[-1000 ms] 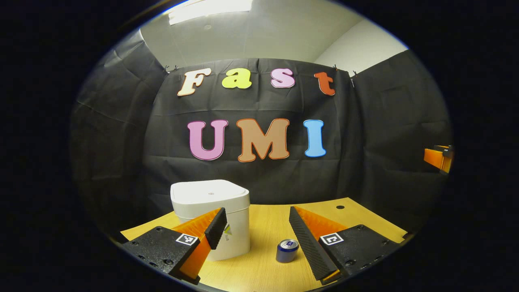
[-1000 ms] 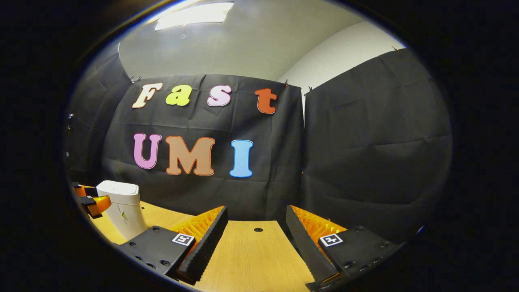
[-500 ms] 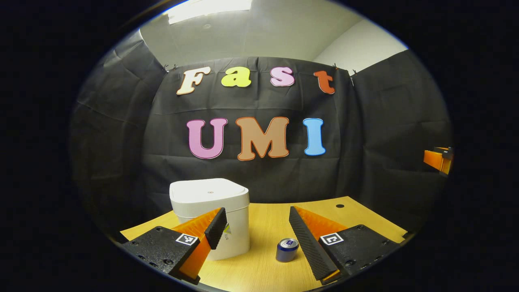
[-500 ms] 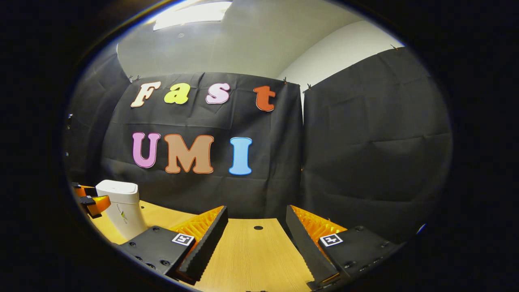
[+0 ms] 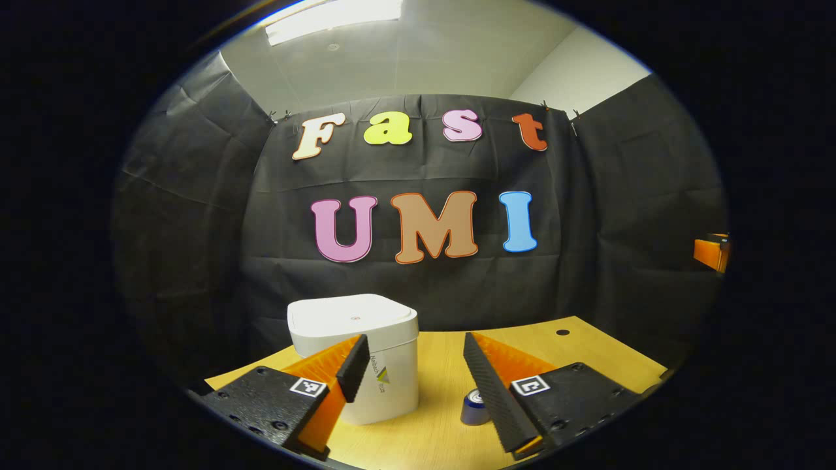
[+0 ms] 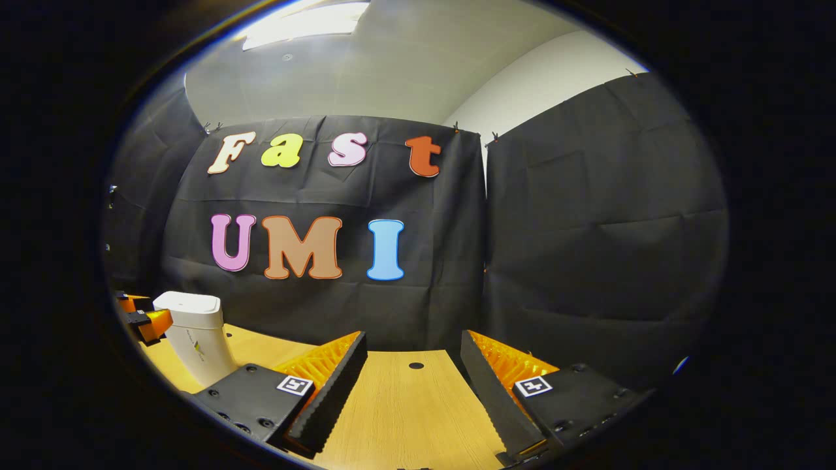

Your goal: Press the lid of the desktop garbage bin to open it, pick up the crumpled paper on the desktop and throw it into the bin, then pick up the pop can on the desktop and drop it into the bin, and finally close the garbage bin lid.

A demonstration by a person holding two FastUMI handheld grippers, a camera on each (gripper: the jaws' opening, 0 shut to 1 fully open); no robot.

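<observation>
A white bin with its lid down stands on the wooden desk in the left gripper view, just beyond and partly behind my left finger. A blue pop can stands to its right, half hidden by the other finger. My left gripper is open and holds nothing. In the right gripper view the same bin sits at the far left, and the left gripper shows beside it. My right gripper hangs open over bare desk, well to the right of the bin.
Black cloth walls close off the desk at the back and on both sides. A small dark hole marks the desk top near the back; the same hole lies ahead of my right gripper. A piece of the right gripper shows at the far right.
My left gripper has shifted left and a little forward, so the bin and can sit farther right and the can is now partly hidden. The right gripper has barely moved.
</observation>
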